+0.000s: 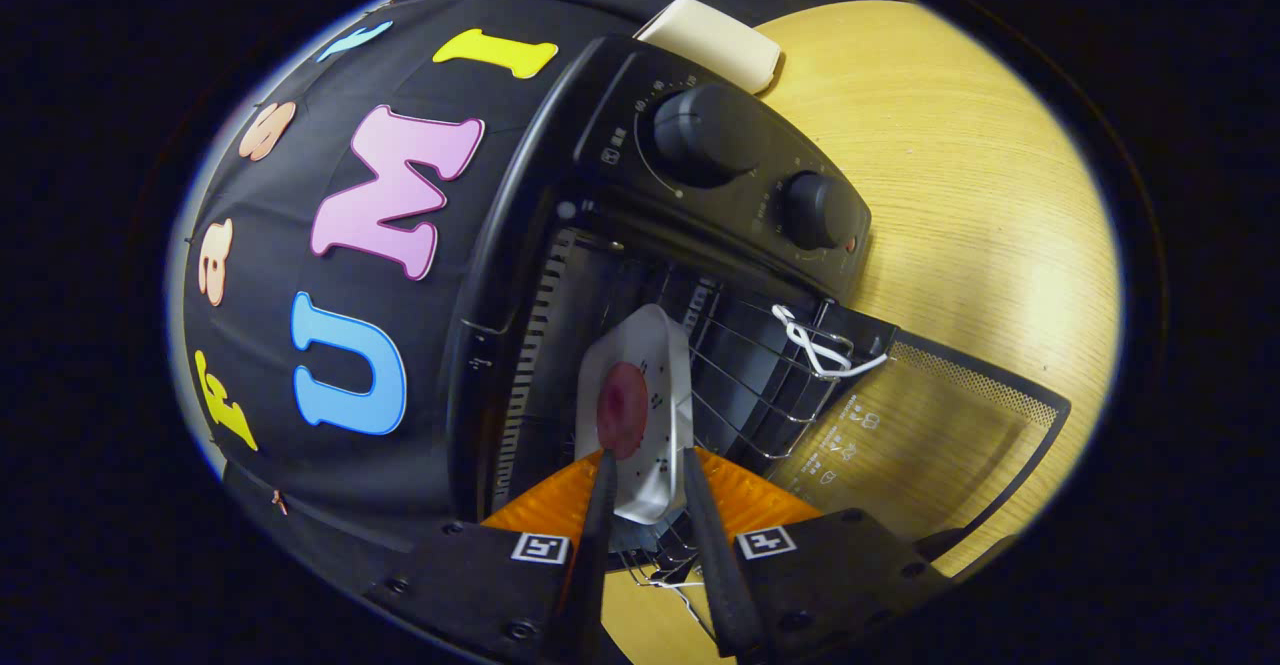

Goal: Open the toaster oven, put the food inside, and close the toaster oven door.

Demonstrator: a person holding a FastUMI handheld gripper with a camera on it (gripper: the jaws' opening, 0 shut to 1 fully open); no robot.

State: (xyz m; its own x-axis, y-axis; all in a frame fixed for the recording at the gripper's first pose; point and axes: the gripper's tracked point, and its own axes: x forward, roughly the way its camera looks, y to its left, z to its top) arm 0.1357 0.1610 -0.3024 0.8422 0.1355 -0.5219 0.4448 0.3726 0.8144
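Observation:
The black toaster oven (pixel 560 175) stands with its glass door (pixel 930 425) folded down flat over the wooden table (pixel 960 175). My gripper (pixel 648 465) is shut on the near rim of a small white plate (pixel 662 355). A round red slice of food (pixel 622 410) lies on the plate just ahead of the fingertips. The plate's far end reaches into the oven's open cavity, beside the wire rack (pixel 760 385). I cannot tell whether the plate touches the rack.
Two black knobs (pixel 705 135) (pixel 815 210) sit on the oven's control panel. A white cord (pixel 815 345) is looped on the rack's front edge. A cream-white object (pixel 715 40) lies beyond the oven on the table.

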